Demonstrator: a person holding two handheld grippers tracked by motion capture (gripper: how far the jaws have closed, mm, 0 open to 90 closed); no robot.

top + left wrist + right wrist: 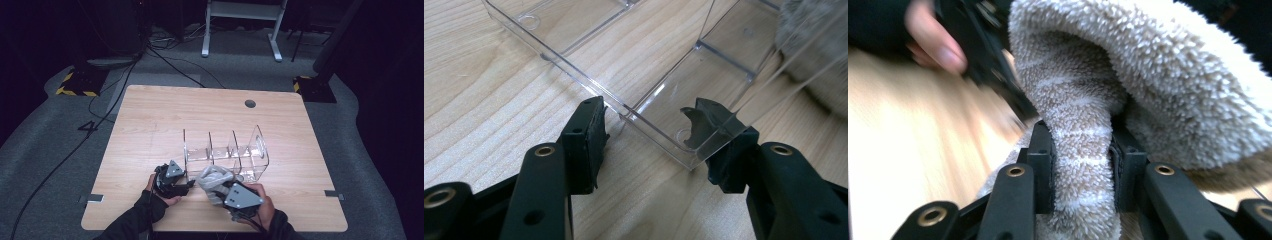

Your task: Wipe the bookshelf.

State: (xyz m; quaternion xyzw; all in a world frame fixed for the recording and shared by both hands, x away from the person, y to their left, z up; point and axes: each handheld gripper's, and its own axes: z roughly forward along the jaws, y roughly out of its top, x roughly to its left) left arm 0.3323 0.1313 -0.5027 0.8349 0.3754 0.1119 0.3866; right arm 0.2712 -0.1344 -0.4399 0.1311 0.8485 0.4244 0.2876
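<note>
A clear plastic organiser (227, 152) with several open compartments stands on the wooden table (150, 125). My left gripper (189, 184) sits at its near left corner. In the left gripper view its jaws (649, 120) stand open astride that corner of the organiser (664, 105), one outside and one seen through the clear wall. My right gripper (220, 191) is shut on a fuzzy grey-beige striped sock (214, 179) just in front of the organiser. The sock (1083, 130) fills the gap between the pads and bulges above them.
A round cable hole (250, 104) lies near the table's far edge. Beyond the table are a grey floor with black cables (100, 95), a white stand (242, 25) and two yellow-and-black striped bases (75, 82). Bare wood stretches left of the organiser.
</note>
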